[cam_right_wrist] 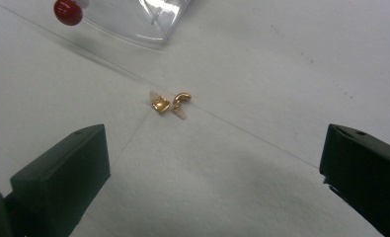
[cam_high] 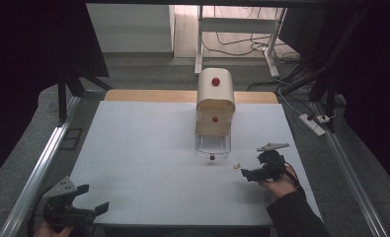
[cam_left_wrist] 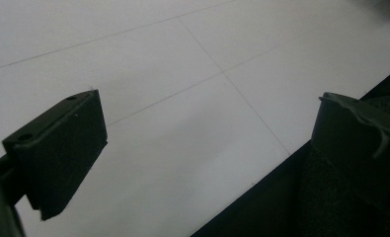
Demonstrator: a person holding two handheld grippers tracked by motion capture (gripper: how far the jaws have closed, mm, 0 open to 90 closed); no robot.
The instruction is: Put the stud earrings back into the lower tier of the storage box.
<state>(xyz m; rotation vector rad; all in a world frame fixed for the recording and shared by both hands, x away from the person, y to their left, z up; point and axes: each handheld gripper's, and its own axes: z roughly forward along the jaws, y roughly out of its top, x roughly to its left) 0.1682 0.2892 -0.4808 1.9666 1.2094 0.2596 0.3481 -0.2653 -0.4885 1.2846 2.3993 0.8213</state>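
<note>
The small gold trinket (cam_right_wrist: 170,104), what looked like a pair of tiny earrings or clips, lay on the white table (cam_high: 148,148), just ahead of the right gripper (cam_right_wrist: 212,163) and roughly at that gripper's twelve o'clock. In the high view it was a pale speck (cam_high: 236,166) at about four o'clock from the little wooden drawer chest (cam_high: 215,101), near but not touching the clear bottom drawer (cam_high: 213,143), which stood pulled out toward the person. That drawer's red knob (cam_right_wrist: 67,11) sat at about ten o'clock from the trinket in the right gripper view, a short way off. The open drawer and the trinket's spot beside it suggested the piece was meant to go in there, which would explain why the right gripper (cam_high: 259,167) was lined up on it. Its jaws stood wide apart, one on each side of the trinket's line, with nothing between them; the spread looked generous for so small a thing, likely to leave room for a clean approach. The left gripper (cam_high: 84,200) rested far off at the table's near left corner, about seven o'clock from the chest, jaws also wide and empty (cam_left_wrist: 202,158), seemingly parked out of the way while the right one worked.
</note>
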